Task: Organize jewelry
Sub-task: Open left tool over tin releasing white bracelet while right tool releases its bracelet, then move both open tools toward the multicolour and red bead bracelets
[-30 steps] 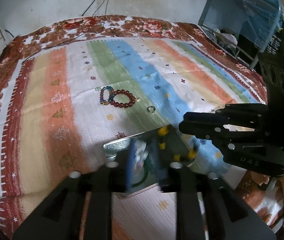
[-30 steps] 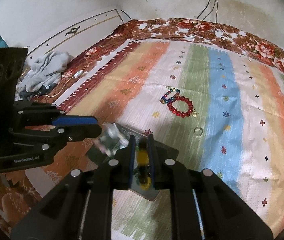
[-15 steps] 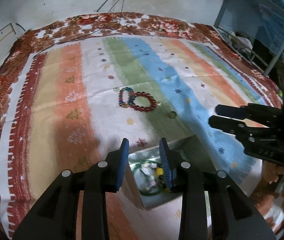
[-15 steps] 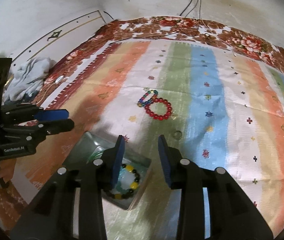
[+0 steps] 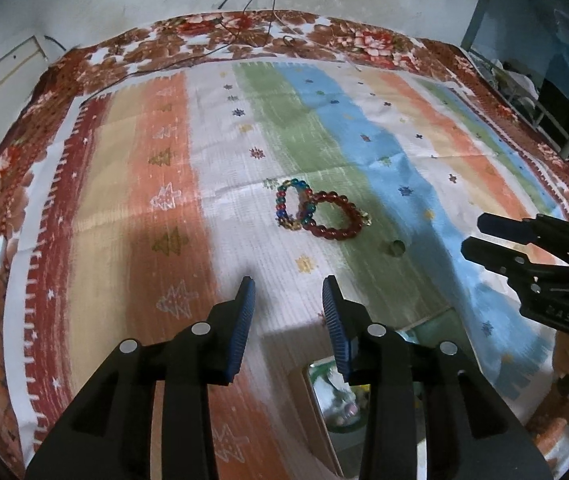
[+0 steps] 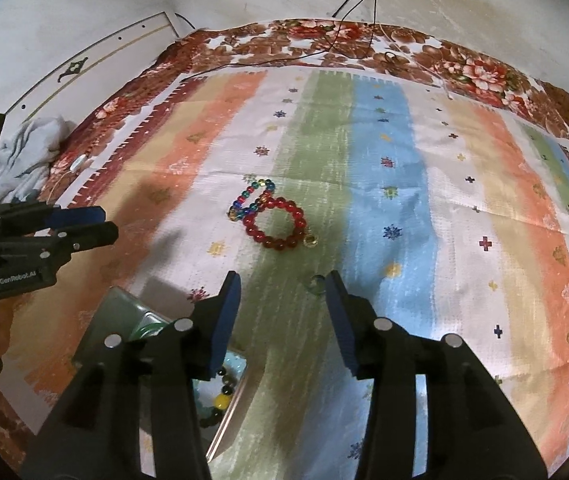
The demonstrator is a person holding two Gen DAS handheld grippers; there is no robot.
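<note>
A red bead bracelet [image 5: 336,218] [image 6: 276,224] lies on the striped cloth, touching a multicolour bead bracelet [image 5: 290,204] [image 6: 250,198]. A small ring [image 5: 396,247] [image 6: 318,283] lies nearer. My left gripper [image 5: 288,284] [image 6: 104,224] is open and empty, short of the bracelets. My right gripper [image 6: 283,278] [image 5: 472,236] hovers just before the ring, its jaws opening with nothing between them. The open box [image 5: 312,392] [image 6: 120,308] sits under the fingers and holds a yellow-and-dark bead bracelet [image 6: 220,400] and other pieces.
The striped cloth [image 5: 144,200] covers a floral bedspread [image 6: 464,68]. Black cables [image 5: 244,36] trail across the far edge from the wall. A grey garment [image 6: 28,152] lies off the left side, and a blue metal frame [image 5: 544,60] stands at the right.
Both grippers were shut on jewelry over the box; they have let it go into the box, opened, and moved forward toward the bracelets on the cloth.
</note>
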